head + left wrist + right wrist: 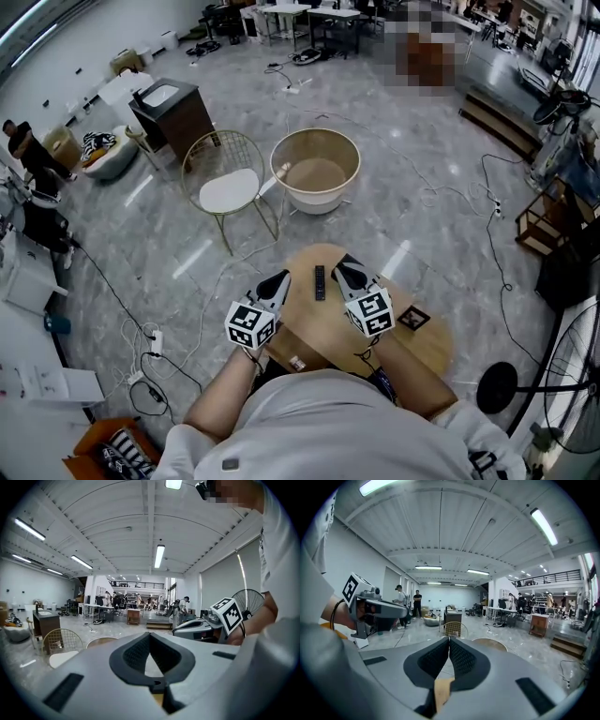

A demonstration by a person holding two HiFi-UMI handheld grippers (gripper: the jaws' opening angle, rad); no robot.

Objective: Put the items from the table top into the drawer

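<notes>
A black remote (320,282) lies on the round wooden table (323,323), which stands right in front of the person. My left gripper (283,277) hovers over the table's left edge, just left of the remote, its jaws shut and empty (150,635). Just right of the remote my right gripper (339,263) is held at the same height, also shut with nothing between its jaws (449,640). Both point forward, nearly level. A brown box-like part with a small label (298,361) shows at the table's near edge; I cannot tell whether it is the drawer.
A black-framed marker card (413,318) lies on the table's right part. Beyond the table stand a gold wire chair (230,187), a round beige tub (315,169) and a dark cabinet (173,114). Cables trail over the floor (150,342). A fan (574,375) stands at the right.
</notes>
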